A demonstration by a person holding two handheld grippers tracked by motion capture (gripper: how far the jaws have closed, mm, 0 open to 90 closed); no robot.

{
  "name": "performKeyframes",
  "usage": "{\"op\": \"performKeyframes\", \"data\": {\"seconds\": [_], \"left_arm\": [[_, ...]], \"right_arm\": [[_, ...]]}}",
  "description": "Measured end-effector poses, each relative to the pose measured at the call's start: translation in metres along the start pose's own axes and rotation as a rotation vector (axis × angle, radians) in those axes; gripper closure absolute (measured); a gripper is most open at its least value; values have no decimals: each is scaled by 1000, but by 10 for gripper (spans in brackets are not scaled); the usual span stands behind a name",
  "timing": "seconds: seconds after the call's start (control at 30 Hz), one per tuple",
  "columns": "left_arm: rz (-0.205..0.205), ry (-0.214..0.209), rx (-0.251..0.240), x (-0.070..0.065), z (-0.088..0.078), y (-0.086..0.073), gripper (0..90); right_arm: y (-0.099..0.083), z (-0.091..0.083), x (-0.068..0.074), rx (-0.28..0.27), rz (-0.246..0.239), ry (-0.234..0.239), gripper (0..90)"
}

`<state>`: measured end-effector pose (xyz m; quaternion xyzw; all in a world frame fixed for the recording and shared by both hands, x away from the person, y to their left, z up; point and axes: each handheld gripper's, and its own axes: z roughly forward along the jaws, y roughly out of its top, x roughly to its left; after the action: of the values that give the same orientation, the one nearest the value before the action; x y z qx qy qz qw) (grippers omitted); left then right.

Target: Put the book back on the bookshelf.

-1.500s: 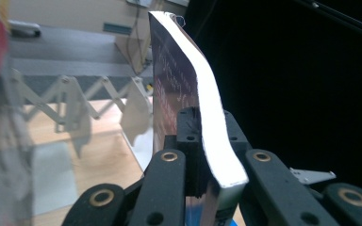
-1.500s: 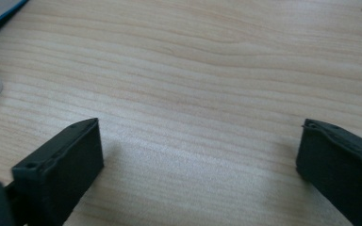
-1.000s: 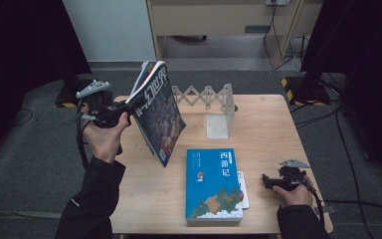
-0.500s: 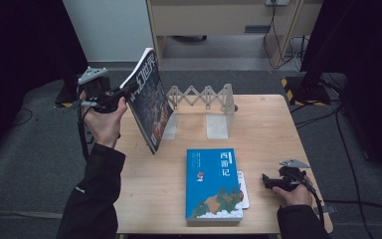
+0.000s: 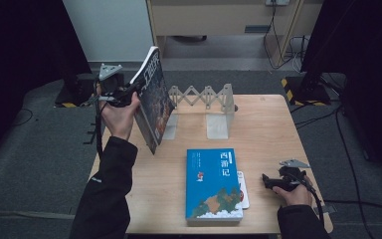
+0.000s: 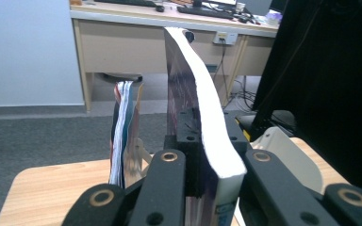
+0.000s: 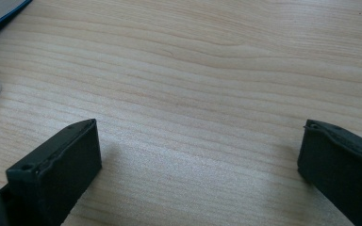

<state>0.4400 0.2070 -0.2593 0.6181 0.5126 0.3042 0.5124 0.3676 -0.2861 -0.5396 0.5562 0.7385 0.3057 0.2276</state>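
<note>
Book point(image 5: 151, 99): clamped upright in the left fingers point(image 6: 202, 174), spine up, just left of the rack point(image 5: 204, 99) (its slot lies right).
Right fingers point(image 7: 198, 155): wide apart, empty, over the desk point(image 5: 268, 129).

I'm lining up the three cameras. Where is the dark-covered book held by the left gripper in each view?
High view: dark-covered book raised upright at upper left, clamped by the left gripper.
Left gripper view: centre, its white page edge rising between the jaws.
Right gripper view: not in it.
Shared landmark: the wooden table.
</note>
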Motion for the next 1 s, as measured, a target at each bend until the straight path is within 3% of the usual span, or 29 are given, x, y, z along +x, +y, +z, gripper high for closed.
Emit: {"op": "performKeyframes", "data": {"seconds": [0.3, 0.5, 0.73, 1.0], "left_arm": [[-11, 37, 26, 6, 21, -3, 821], [46, 86, 43, -2, 35, -9, 821], [28, 97, 49, 2, 44, -18, 821], [60, 118, 60, -4, 52, -23, 821]], "right_arm": [[0, 0, 0, -1, -1, 0, 3], [0, 0, 0, -1, -1, 0, 3], [0, 0, 0, -1, -1, 0, 3], [0, 0, 0, -2, -1, -2, 3]]}}
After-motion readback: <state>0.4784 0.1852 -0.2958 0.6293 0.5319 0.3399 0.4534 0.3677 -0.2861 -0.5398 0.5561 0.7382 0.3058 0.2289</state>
